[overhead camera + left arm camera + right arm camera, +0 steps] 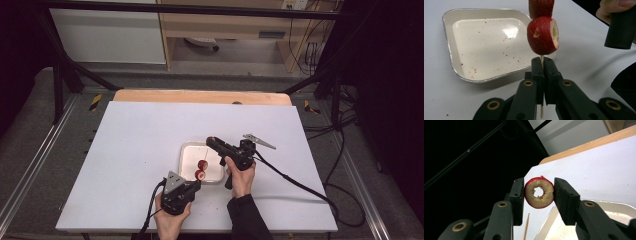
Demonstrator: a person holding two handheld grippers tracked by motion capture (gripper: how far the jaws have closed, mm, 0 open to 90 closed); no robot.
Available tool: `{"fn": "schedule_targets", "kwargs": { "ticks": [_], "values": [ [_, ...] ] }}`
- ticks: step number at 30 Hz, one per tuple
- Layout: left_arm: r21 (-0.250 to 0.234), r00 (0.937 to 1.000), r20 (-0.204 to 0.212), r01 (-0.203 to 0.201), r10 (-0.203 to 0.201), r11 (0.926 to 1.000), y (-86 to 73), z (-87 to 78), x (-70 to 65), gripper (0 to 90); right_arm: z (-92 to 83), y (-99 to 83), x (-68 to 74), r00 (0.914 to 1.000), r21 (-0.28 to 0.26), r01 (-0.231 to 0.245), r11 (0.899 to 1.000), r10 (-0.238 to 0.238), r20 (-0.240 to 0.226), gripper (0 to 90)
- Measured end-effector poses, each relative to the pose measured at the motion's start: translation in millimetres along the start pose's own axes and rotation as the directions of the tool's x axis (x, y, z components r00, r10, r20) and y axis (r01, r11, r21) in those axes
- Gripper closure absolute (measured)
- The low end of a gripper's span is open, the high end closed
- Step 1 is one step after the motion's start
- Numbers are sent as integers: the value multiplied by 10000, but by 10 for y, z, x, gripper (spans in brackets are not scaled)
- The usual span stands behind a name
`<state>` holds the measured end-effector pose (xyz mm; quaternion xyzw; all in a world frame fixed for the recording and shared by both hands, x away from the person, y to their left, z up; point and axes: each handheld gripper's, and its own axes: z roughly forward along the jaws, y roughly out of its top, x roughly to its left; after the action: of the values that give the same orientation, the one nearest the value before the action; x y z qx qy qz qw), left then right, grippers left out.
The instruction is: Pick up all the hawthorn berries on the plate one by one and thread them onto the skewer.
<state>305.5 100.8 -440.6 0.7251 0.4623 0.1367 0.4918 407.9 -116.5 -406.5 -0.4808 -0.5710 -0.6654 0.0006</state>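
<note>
White table, tray bare. My left gripper clenched on skewer, two fruits threaded, I think; right gripper grasping cored fruit, not yet threaded.

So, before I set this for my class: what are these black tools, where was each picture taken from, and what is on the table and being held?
A person sits at a white table and holds a black two-jaw gripper in each hand; there is no robot arm. The high view looks down from above. The other two pictures come from cameras riding on the grippers.

The left gripper is shut on a thin wooden skewer that already carries two cored red fruit pieces. The right gripper pinches a third cored red fruit ring, with the skewer's tip below it. A shallow white square tray, speckled with red crumbs, lies on the table.
</note>
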Motion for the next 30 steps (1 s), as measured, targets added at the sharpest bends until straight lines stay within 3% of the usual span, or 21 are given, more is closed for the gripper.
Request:
{"fn": "schedule_targets", "kwargs": {
  "ticks": [17,30],
  "values": [
    [-83,9999,-1,140,-140,9999,17,20,-10,882,-14,-23,17,9997,-72,-9,10000,8,-233,621],
    [-145,9997,3,255,-255,9996,31,31,-11,883,-3,-74,20,9993,218,-130,9997,137,-357,621]
  ]
}}
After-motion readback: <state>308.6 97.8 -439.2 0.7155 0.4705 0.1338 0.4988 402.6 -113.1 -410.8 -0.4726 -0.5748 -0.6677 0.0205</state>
